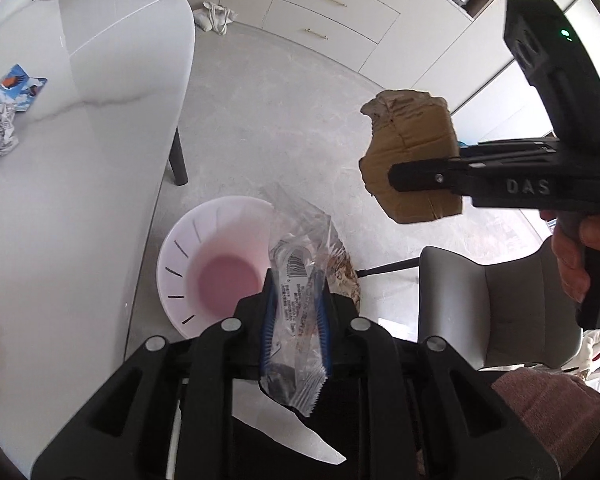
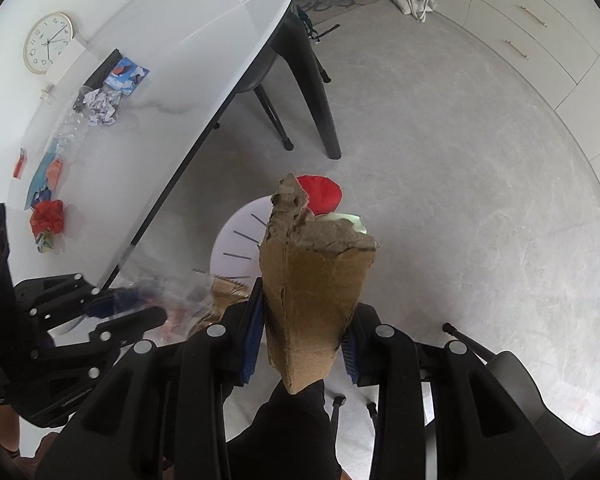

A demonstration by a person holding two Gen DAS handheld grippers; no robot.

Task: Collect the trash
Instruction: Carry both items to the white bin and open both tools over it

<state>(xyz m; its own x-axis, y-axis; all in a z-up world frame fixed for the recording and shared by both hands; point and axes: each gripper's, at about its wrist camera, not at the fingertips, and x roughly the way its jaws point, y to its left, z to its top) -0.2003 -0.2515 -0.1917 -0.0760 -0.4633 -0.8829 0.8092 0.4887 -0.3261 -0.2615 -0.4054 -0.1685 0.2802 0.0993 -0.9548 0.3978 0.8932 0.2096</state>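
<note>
Above the white slotted plastic bin [image 1: 188, 256], left claw [image 1: 296, 300] loosely brackets a clear crinkled wrapper [image 1: 296, 280]. Right claw [image 2: 304, 340] clamps a torn brown cardboard piece [image 2: 316, 280].

wall clock [image 2: 48, 42], grey chair [image 1: 500, 304], tote bag [image 2: 414, 0]

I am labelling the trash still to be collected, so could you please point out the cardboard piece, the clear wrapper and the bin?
cardboard piece [image 2: 316, 296]: right wrist view, middle of its brown face.
clear wrapper [image 1: 296, 300]: left wrist view, printed middle between the fingers.
bin [image 1: 180, 256]: left wrist view, white inner wall.
</note>
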